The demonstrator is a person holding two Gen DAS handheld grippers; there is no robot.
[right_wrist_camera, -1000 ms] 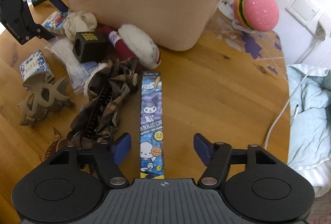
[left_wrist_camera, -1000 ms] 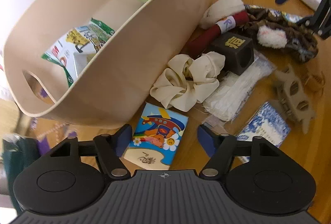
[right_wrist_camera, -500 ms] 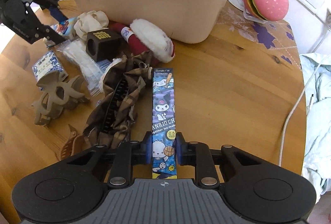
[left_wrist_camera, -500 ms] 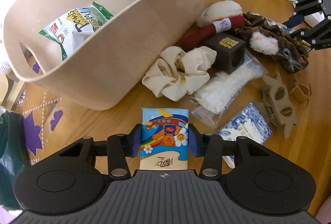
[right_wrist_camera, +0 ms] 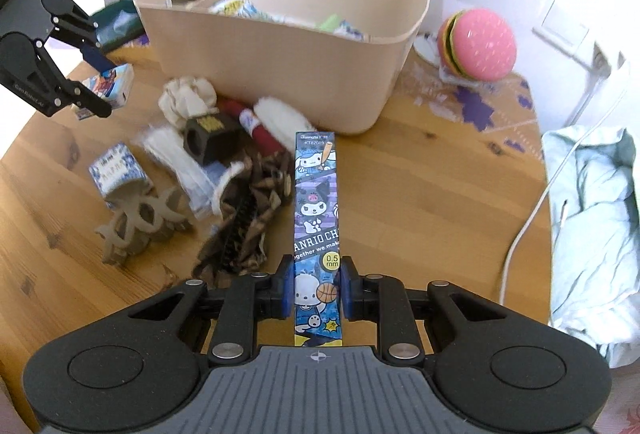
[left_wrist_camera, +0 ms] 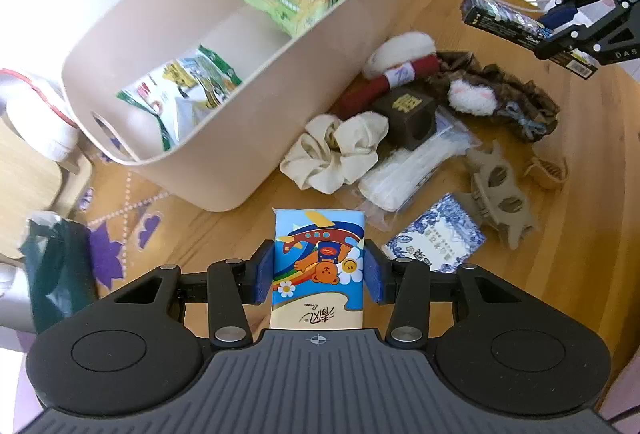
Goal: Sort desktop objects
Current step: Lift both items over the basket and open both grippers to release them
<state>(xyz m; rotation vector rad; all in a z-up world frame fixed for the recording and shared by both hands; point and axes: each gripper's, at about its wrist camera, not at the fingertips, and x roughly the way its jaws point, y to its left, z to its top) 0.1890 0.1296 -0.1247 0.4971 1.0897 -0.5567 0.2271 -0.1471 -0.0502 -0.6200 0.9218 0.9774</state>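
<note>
My left gripper point(left_wrist_camera: 319, 271) is shut on a cartoon tissue pack point(left_wrist_camera: 318, 254) with a bear and plane, held above the wooden table in front of the beige bin point(left_wrist_camera: 224, 153). The bin holds snack bags point(left_wrist_camera: 180, 85). My right gripper point(right_wrist_camera: 316, 288) is shut on a long blue Sanrio pen box point(right_wrist_camera: 316, 213), lifted above the table and pointing toward the bin point(right_wrist_camera: 280, 65). The right gripper with the box also shows in the left wrist view point(left_wrist_camera: 560, 29), and the left gripper with its pack shows in the right wrist view point(right_wrist_camera: 92, 81).
On the table lie a cream scrunchie point(left_wrist_camera: 336, 153), a dark cube point(left_wrist_camera: 408, 113), a red and white plush point(left_wrist_camera: 396, 69), a brown headband point(left_wrist_camera: 512, 101), a bagged white item point(left_wrist_camera: 412, 169), a beige hair claw point(left_wrist_camera: 500, 197) and a blue patterned pack point(left_wrist_camera: 436, 238). A burger toy point(right_wrist_camera: 476, 45) sits at the right.
Both grippers have closed on their objects and lifted them: the left raised the tissue pack, the right raised the pen box off the table.
</note>
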